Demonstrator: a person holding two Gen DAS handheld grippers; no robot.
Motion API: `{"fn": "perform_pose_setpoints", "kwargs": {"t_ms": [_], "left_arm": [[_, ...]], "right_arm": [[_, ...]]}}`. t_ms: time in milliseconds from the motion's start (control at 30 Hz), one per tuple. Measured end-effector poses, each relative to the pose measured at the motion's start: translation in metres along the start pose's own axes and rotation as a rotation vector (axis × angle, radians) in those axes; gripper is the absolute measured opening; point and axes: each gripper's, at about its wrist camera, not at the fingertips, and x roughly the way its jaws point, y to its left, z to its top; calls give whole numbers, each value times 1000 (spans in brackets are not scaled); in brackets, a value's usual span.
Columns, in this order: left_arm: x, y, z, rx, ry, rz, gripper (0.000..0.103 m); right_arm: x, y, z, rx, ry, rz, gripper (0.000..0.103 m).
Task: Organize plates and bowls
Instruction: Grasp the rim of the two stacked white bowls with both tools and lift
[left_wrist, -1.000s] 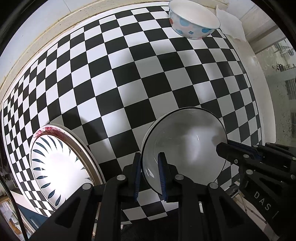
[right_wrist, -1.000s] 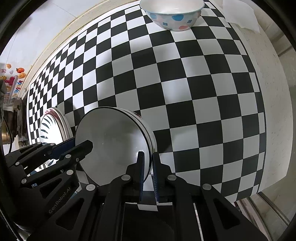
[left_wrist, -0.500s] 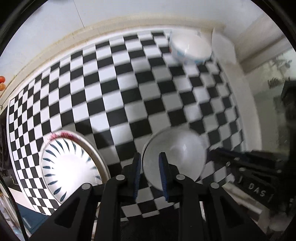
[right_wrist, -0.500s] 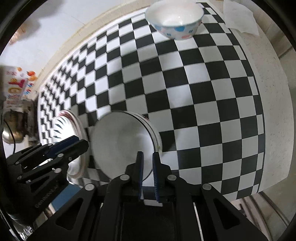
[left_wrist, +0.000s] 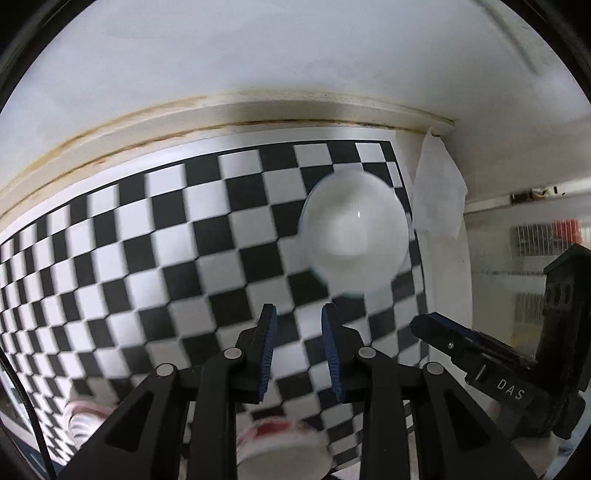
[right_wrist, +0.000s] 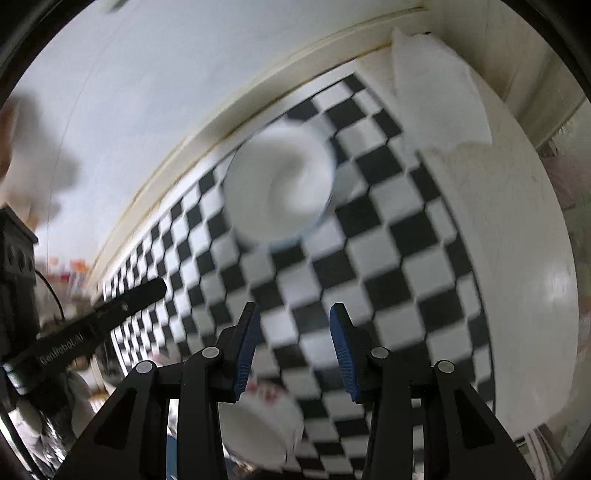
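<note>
A white bowl (left_wrist: 354, 236) with blue and pink dots stands at the far right of the checkered mat (left_wrist: 147, 240); it also shows in the right wrist view (right_wrist: 279, 188). My left gripper (left_wrist: 299, 314) is open and empty, short of the bowl. My right gripper (right_wrist: 293, 314) is open and empty, well short of the bowl. Below the fingers lies a white dish with red marks (left_wrist: 284, 450), partly hidden; it shows in the right wrist view too (right_wrist: 258, 424). Both views are blurred.
A white cloth (left_wrist: 437, 192) lies on the white counter (right_wrist: 517, 258) right of the mat, by the back wall (left_wrist: 258, 55). The other gripper's body shows at right (left_wrist: 498, 354) and at left (right_wrist: 92, 325).
Both grippers let go of the white plate they were shut on, opened, and swung up and forward toward the dotted bowl. The plates dropped to the bottom edge of view.
</note>
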Motion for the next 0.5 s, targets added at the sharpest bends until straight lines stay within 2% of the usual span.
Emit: {"fn": "perform_pose_setpoints", "kwargs": {"t_ms": [100, 167, 400, 433, 467, 500], "left_arm": [[25, 1, 28, -16, 52, -21, 23], [42, -1, 45, -14, 76, -9, 23], [80, -10, 71, 42, 127, 40, 22], [83, -11, 72, 48, 128, 40, 20], [85, -13, 71, 53, 128, 43, 16], [86, -14, 71, 59, 129, 46, 14]], "right_arm": [[14, -9, 39, 37, 5, 0, 42], [24, -11, 59, 46, 14, -12, 42], [68, -11, 100, 33, 55, -85, 41], [74, -10, 104, 27, 61, -97, 36], [78, -10, 106, 21, 67, -103, 25], [83, -9, 107, 16, 77, -111, 21]]}}
